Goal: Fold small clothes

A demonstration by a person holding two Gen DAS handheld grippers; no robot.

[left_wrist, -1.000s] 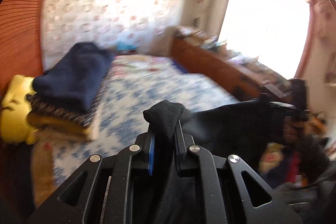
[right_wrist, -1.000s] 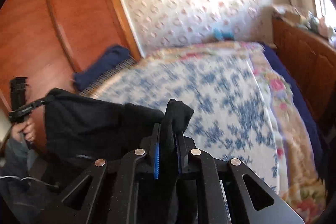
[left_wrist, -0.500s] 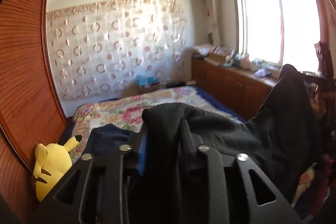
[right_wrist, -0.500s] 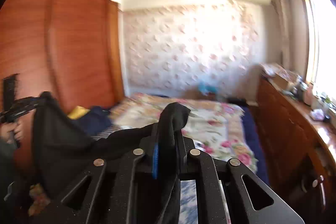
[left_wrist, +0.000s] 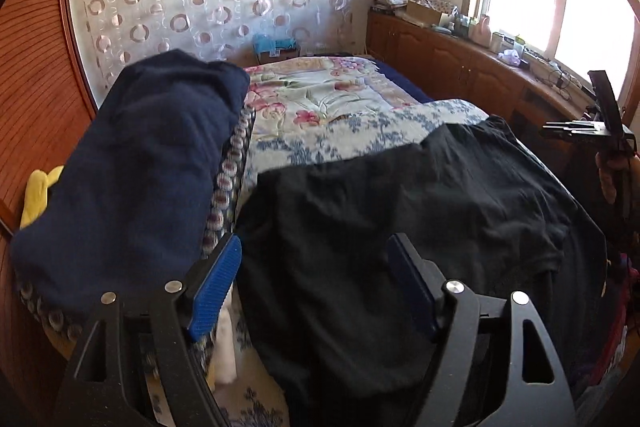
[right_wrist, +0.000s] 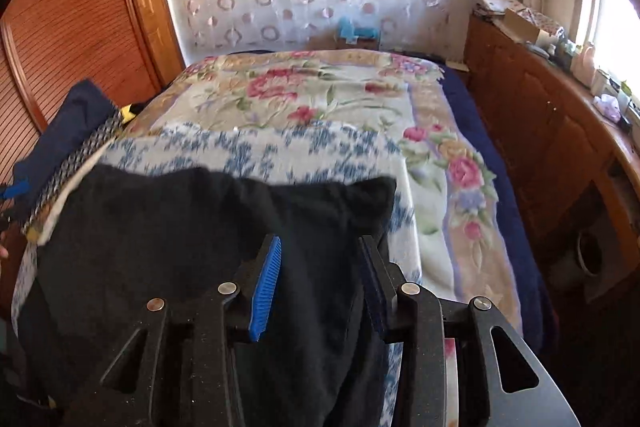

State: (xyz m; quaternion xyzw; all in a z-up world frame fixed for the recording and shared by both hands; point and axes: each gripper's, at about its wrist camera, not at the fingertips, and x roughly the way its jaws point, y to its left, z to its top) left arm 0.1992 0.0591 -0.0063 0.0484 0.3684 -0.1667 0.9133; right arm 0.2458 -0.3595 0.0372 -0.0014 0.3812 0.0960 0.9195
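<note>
Since black garment [left_wrist: 420, 211] lies spread on bed [left_wrist: 340, 107] beside navy stack [left_wrist: 132, 155], ready for folding | your left tool [left_wrist: 316, 287] wide, empty | right tool [right_wrist: 320, 279] wide, empty

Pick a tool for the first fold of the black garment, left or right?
Right, probably. The right tool hangs open just behind the black garment, near its far corner. The left tool is open over mid-cloth, no edge between its fingers.
</note>
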